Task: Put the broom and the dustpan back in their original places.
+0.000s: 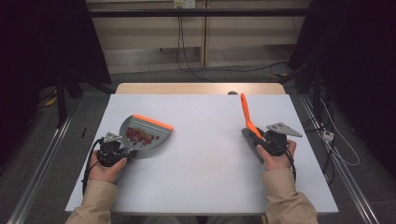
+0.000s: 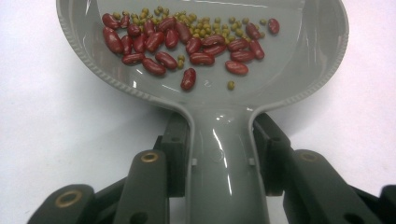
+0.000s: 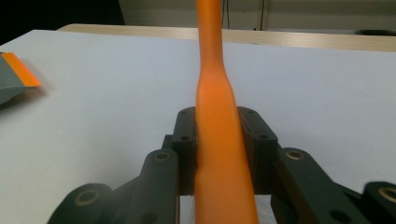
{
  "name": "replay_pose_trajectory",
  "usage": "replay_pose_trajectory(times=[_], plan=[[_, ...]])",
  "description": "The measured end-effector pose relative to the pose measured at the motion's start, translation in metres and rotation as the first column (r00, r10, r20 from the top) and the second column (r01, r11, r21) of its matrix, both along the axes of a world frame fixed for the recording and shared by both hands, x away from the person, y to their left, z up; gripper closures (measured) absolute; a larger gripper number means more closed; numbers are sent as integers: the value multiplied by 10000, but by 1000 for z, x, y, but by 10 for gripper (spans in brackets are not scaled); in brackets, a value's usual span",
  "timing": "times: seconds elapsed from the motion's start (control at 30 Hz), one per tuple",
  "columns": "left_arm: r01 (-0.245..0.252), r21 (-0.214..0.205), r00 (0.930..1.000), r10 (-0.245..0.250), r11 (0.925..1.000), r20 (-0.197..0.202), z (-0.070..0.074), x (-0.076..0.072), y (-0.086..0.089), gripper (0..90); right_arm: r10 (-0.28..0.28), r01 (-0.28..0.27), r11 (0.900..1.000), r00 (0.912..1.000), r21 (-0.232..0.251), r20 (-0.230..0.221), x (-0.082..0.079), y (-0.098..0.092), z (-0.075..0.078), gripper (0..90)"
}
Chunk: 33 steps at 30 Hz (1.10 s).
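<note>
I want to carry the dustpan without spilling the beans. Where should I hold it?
Hold the dustpan by its narrow grey handle, coming from behind, the way the left tool clamps it across its sides. The handle is slim enough to pinch, and gripping there keeps the pan level so the beans stay inside.

A pale grey-white worktop (image 1: pixel 201 158), rectangular, with a strip of light wood (image 1: pixel 201 88) showing along its far edge. A grey dustpan (image 1: pixel 144 133) with an orange lip sits on the worktop, left of its middle, the lip turned toward the far right; whether its whole base lies flat cannot be told. Red beans (image 2: pixel 187 44) and small green-yellow beans (image 2: pixel 201 25) lie inside the dustpan. The brush's bristle head (image 1: pixel 248 138) is near the worktop right of the dustpan; contact is unclear.
</note>
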<state>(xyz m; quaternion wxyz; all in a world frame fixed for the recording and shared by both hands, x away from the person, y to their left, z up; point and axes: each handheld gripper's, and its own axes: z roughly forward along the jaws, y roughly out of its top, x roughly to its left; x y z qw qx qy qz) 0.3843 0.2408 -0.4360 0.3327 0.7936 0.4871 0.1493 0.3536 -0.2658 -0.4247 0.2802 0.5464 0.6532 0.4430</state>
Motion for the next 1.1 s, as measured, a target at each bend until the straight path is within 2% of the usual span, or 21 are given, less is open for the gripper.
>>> replay_pose_trajectory(times=[0.13,0.5,0.7,0.9,0.97,1.1], plan=[[-138,3,9999,138,9999,-102,-1,1,0,632,-179,180,9998,9998,79,-95,1,-7,-2,706],[-554,179,9985,555,9983,-22,-4,4,-3,631,-385,385,9992,9993,-99,-26,3,-15,-4,706],[-548,286,9985,549,9981,-51,-6,5,-8,629,-558,557,9980,9984,-296,-43,4,-20,-5,706],[-630,203,9980,631,9978,-48,-7,3,-8,626,-616,598,9957,9978,-702,-238,4,-21,-11,706],[-619,135,9981,620,9980,-19,-7,2,-8,619,-599,584,9956,9981,-739,-173,4,-19,-12,706],[-421,-95,9991,421,9991,1,-6,-3,-12,557,-575,560,9954,9982,-777,-162,3,-16,-13,704]])
